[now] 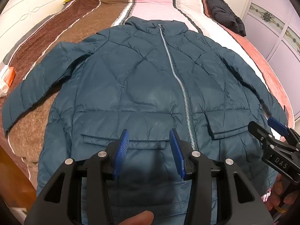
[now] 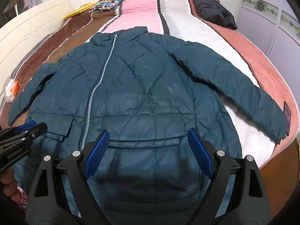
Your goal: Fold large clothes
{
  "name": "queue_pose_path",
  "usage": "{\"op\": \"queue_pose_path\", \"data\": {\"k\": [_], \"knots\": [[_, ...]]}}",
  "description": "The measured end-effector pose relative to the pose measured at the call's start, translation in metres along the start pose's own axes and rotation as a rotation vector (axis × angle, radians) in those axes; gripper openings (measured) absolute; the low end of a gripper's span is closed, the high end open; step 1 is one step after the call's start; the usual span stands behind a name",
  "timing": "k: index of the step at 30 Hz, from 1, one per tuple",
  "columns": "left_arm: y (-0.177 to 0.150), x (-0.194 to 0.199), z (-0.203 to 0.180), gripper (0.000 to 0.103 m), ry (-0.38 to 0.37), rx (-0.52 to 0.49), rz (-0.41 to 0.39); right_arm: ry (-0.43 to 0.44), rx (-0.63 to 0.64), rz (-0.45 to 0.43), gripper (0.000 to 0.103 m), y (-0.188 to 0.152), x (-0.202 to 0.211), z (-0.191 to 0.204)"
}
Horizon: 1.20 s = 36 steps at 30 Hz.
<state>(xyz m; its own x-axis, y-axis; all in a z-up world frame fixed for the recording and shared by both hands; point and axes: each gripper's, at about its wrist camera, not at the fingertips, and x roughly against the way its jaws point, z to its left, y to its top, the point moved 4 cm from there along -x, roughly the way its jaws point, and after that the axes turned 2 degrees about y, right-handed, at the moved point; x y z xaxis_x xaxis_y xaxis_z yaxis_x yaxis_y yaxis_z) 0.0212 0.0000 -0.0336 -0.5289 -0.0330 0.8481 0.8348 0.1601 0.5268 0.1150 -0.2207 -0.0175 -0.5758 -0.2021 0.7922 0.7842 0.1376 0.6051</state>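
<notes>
Jacket (image 1: 131, 86) lies flat, zipped, sleeves spread. Left gripper (image 1: 149, 142) half open, right gripper (image 2: 148, 142) wide, both empty. Risk: slick padded fabric slipping from a shallow pinch.

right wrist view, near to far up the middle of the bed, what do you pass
right gripper → teal jacket → pink stripe of the blanket → patterned pillow

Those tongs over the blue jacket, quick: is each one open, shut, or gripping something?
Left tongs: open, holding nothing, poised above the jacket.
Right tongs: open wider, also holding nothing, above the same jacket.
</notes>
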Motion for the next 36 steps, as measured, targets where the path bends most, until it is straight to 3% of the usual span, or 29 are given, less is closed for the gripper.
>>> {"op": "queue_pose_path", "data": {"k": [36], "knots": [[-0.0017, -0.0032, 0.0027, 0.045, 0.006, 0.009, 0.015, 0.002, -0.002, 0.007, 0.085, -0.0013, -0.0022, -0.0019]]}}
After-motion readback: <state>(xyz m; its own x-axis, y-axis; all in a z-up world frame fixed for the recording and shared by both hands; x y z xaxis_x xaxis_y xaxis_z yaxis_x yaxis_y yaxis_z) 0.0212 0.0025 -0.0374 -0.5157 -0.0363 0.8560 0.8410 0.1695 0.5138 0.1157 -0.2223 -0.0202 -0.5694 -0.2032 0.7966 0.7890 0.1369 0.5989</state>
